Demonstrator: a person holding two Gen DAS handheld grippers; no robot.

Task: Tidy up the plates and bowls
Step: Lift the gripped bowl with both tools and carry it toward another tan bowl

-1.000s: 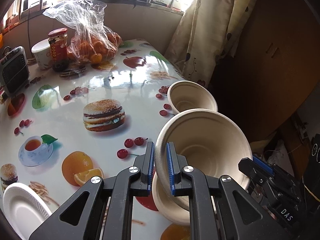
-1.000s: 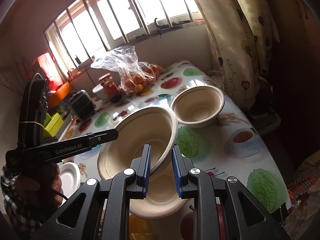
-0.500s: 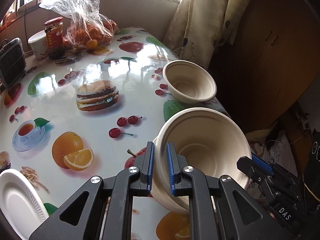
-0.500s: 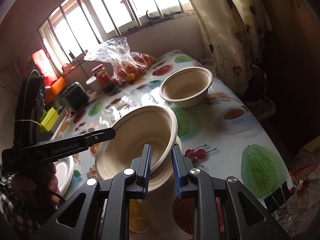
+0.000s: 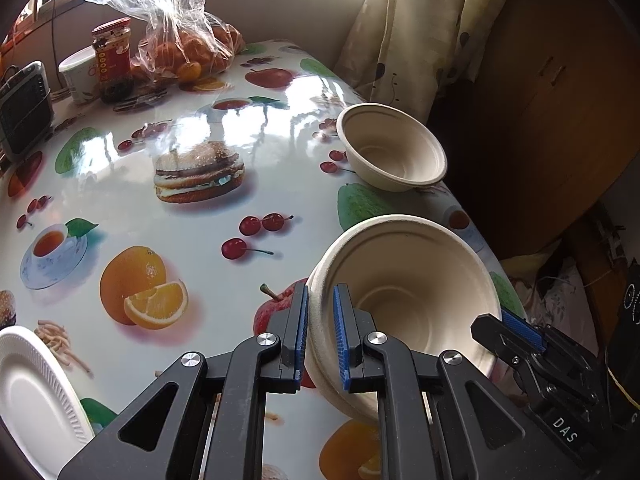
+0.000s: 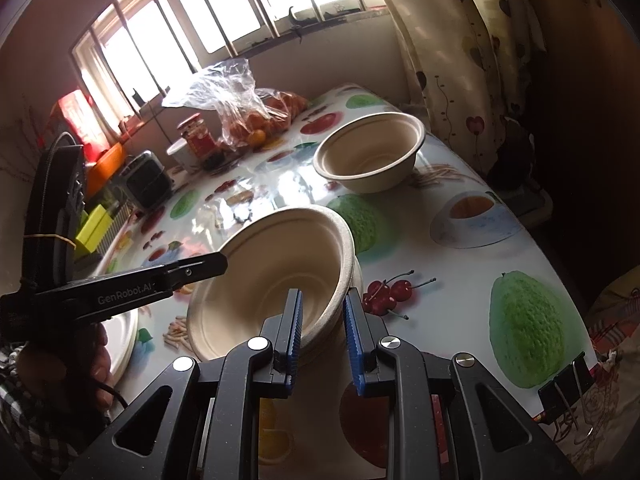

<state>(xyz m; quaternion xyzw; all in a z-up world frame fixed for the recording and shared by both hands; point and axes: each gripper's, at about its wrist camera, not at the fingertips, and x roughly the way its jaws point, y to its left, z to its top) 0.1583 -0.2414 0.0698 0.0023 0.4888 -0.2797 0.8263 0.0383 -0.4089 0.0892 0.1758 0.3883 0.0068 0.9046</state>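
A stack of beige paper bowls (image 5: 404, 292) is tilted near the table's right edge; it also shows in the right wrist view (image 6: 272, 284). My left gripper (image 5: 320, 320) is shut on the stack's left rim. My right gripper (image 6: 322, 320) straddles the stack's right rim with a gap on each side, so it is open. Another beige bowl (image 5: 394, 148) sits upright farther back on the table; it also shows in the right wrist view (image 6: 370, 152). A white paper plate (image 5: 36, 396) lies at the near left.
The table (image 5: 120, 184) has a glossy fruit-print cloth. At the back stand a bag of oranges (image 5: 180, 44), a red-lidded jar (image 5: 112, 60), a white cup (image 5: 76, 72) and a small black appliance (image 5: 24, 112). A curtain (image 5: 408, 28) hangs at the right.
The bowl stack has come down toward the table and sits less tilted. My right gripper's fingers have spread apart from the rim. Both views have pulled back from the far bowl.
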